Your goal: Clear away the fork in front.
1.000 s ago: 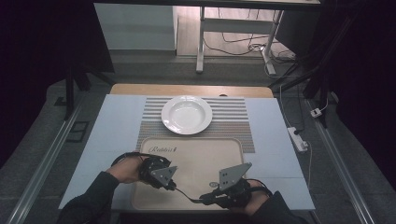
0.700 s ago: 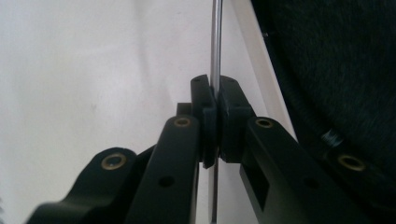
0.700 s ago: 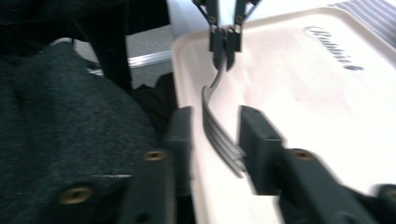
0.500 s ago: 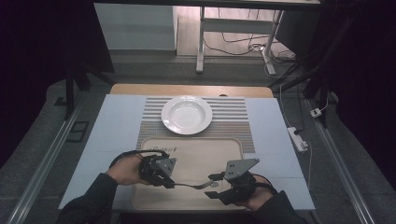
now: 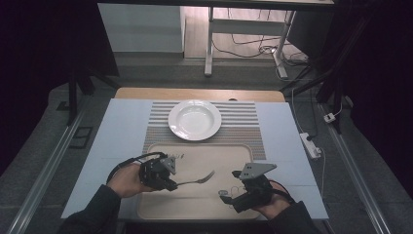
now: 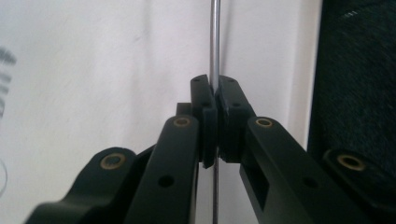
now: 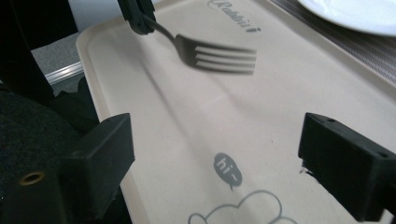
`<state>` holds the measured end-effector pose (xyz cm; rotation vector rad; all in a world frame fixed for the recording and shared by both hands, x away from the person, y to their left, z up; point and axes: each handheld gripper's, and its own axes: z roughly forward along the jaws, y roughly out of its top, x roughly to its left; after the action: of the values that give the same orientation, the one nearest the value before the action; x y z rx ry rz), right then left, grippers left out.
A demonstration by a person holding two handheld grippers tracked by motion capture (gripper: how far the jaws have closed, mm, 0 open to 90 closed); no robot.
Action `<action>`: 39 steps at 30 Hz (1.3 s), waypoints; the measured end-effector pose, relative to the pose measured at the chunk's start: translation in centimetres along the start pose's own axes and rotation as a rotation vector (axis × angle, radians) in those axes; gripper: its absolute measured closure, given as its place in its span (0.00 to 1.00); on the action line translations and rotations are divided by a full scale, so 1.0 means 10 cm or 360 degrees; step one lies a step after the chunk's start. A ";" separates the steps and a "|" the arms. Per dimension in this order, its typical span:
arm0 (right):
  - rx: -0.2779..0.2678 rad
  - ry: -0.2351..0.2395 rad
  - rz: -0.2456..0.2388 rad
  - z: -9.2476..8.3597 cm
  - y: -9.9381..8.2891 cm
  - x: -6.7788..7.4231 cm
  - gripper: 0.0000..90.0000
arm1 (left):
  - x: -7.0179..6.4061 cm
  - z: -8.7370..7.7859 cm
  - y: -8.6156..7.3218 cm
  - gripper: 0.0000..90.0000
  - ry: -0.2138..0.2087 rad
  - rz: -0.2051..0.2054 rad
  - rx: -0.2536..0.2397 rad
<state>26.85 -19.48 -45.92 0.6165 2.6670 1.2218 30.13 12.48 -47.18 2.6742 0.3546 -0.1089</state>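
Above the beige tray [image 5: 204, 204] at the near edge of the desk [image 5: 122, 126], the left gripper [image 5: 168, 183] has its fingers [image 6: 205, 100] pressed tight on the thin metal handle of a fork [image 5: 197, 179]. The fork juts out level toward the right, tines ahead, clear of the tray's surface. In the left gripper view the handle runs straight up between the two pads, with no gap at either side. The right gripper [image 5: 226, 196] hovers low over the tray's right part, near the fork's tines but apart from them. Its fingers [image 7: 100, 158] have just been opening and now stand wide with nothing between them; the right gripper view looks past them to a small "hi~" bubble [image 7: 228, 170] printed on the tray. Beyond the tray a white plate [image 5: 195, 119] rests on a striped placemat [image 5: 243, 126], well apart from both grippers
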 end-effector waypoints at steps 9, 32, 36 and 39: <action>0.0061 -0.0105 -0.0064 -0.11 -0.09 -0.01 0.02 | 0.00 -0.03 -0.08 0.96 0.0118 -0.0376 -0.0060; -0.0085 -0.0366 -0.0043 -0.48 -0.23 0.12 0.01 | -0.05 0.02 -0.52 0.96 0.0272 -0.1251 -0.0093; -0.0083 -0.0374 -0.0032 -0.48 -0.24 0.10 0.02 | -0.01 0.06 -0.54 0.96 0.0288 -0.1291 -0.0063; -0.0078 -0.0366 -0.0025 -0.47 -0.25 0.09 0.03 | -0.01 0.10 -0.53 0.95 0.0286 -0.1281 -0.0040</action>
<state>23.90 -23.82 -44.63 0.6821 2.4417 1.1330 28.64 16.66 -50.23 2.3547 1.4508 -0.1008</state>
